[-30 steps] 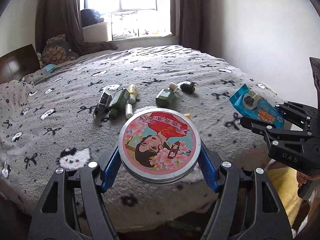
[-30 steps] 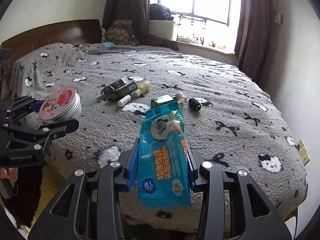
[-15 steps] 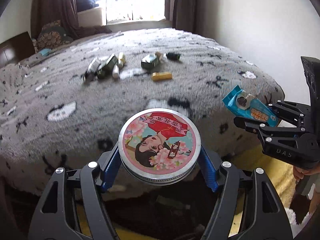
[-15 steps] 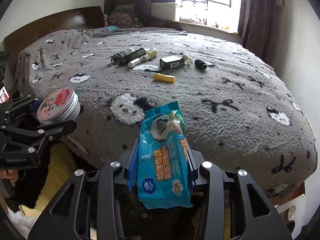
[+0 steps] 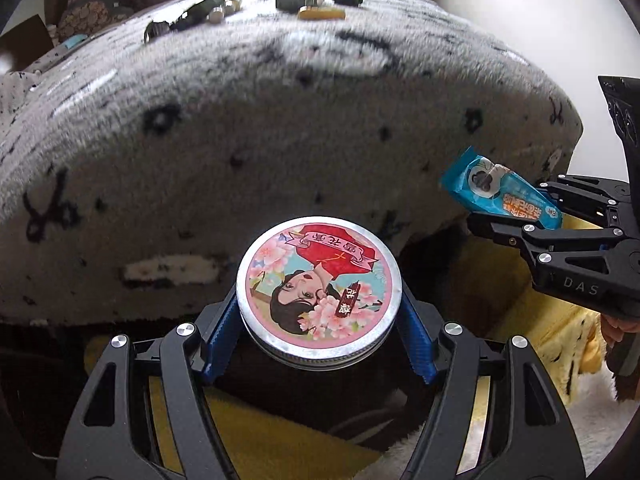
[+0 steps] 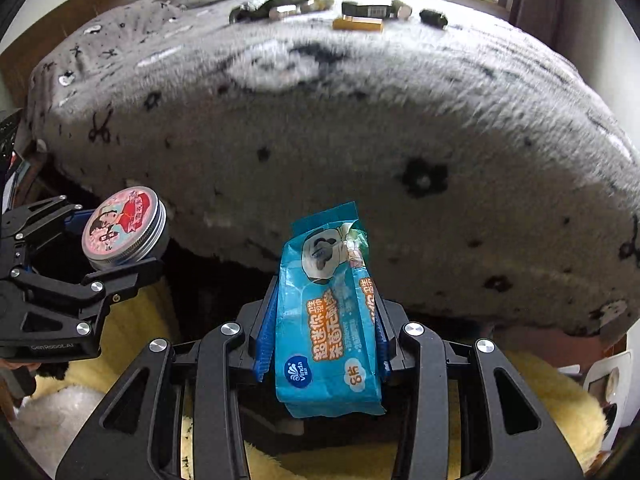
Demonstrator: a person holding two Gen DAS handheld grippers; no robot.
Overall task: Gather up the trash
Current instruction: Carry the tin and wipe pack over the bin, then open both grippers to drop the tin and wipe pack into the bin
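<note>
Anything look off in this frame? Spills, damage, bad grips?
Nothing spilled or broken. The tin sits squarely in the left gripper. The wipes pack in the right gripper is squeezed, with its top seal crumpled. Bottles and tubes lie scattered on the bed.

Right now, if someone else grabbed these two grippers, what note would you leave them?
Left gripper: shut on the round tin.
Right gripper: shut on the blue wipes pack.
Both are held off the near edge of the bed, over a yellow rug.
Done: two items picked up.
Left: drop them off, though no bin is in view, then fetch the bottles and yellow tube lying on the bed's far side.
</note>
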